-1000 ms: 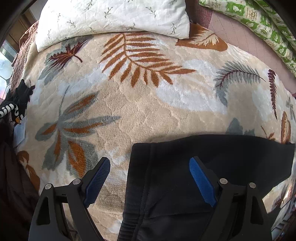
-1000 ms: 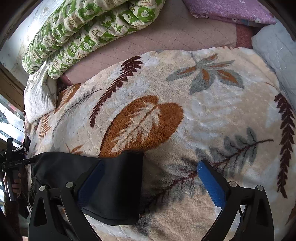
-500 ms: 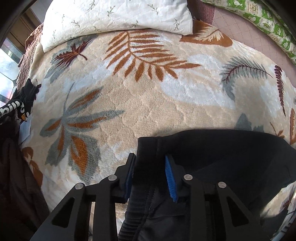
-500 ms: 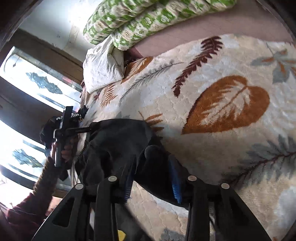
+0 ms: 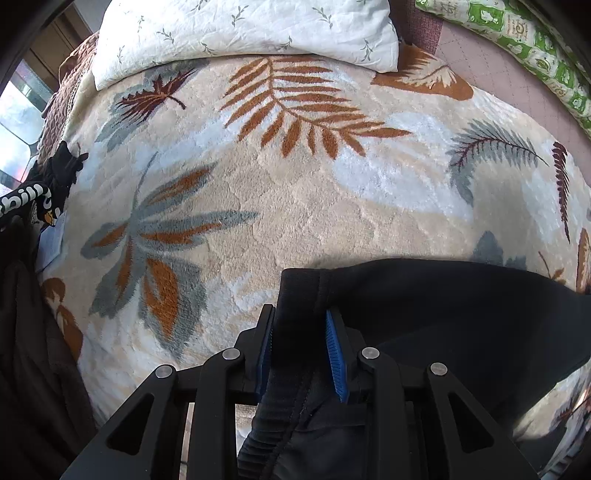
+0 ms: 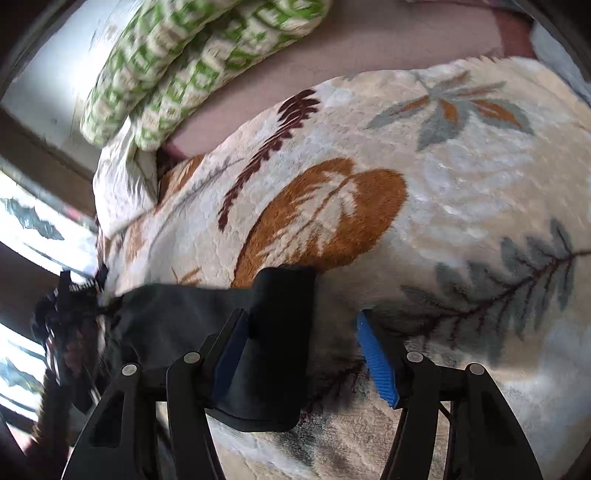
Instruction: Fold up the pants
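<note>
My left tongs (image 5: 301,343) clench the pants (image 5: 461,314) at the waistband, near edge of the blanket (image 5: 295,203). My right tongs (image 6: 303,354) are opening; the leg end sits between the pads, the right pad clear of it. I judge the folding barely begun. Only the left view shows the pillow (image 5: 240,29); only the right shows the window (image 6: 22,229)

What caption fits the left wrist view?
Left gripper clamped on the waistband edge of black pants lying on a leaf-patterned blanket, white pillow beyond.
</note>
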### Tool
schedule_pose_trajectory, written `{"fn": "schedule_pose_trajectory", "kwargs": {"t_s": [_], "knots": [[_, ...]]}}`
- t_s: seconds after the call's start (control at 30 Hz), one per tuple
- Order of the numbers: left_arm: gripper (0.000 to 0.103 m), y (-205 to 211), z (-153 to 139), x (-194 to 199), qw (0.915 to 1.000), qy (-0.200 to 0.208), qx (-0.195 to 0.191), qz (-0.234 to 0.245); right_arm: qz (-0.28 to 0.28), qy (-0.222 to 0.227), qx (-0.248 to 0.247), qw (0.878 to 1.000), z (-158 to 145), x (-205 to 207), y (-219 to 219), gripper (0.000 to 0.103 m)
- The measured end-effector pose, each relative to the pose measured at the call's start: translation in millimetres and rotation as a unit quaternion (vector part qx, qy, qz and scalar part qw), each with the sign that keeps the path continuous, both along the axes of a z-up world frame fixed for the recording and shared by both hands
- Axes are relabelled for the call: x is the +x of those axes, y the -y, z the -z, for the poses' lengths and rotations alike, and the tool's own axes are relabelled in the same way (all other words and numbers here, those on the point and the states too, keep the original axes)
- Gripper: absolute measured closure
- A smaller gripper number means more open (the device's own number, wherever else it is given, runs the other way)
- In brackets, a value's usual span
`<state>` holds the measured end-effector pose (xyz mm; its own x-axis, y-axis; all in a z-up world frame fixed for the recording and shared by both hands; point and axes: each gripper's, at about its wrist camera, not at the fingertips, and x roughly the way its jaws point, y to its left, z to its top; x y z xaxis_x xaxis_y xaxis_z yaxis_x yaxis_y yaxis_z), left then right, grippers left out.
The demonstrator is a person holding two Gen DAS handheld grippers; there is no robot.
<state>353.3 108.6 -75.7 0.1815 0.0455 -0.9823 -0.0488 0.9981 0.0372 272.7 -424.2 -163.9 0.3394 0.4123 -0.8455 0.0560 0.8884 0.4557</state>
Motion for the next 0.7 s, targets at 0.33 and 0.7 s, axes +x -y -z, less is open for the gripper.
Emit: {"fn": "schedule_pose_trajectory", "kwargs": {"t_s": [0.33, 0.7], "knots": [[0.069, 0, 1, 0, 0.9999, -0.007, -0.001, -0.008, -0.070, 0.023, -0.099, 0.992, -21, 2, -59, 0.092], [0.062, 6, 4, -2, 0.9999, 0.001, 0.003, -0.014, -0.018, 0.044, -0.089, 0.995, -83, -39, -46, 0.029]]}}
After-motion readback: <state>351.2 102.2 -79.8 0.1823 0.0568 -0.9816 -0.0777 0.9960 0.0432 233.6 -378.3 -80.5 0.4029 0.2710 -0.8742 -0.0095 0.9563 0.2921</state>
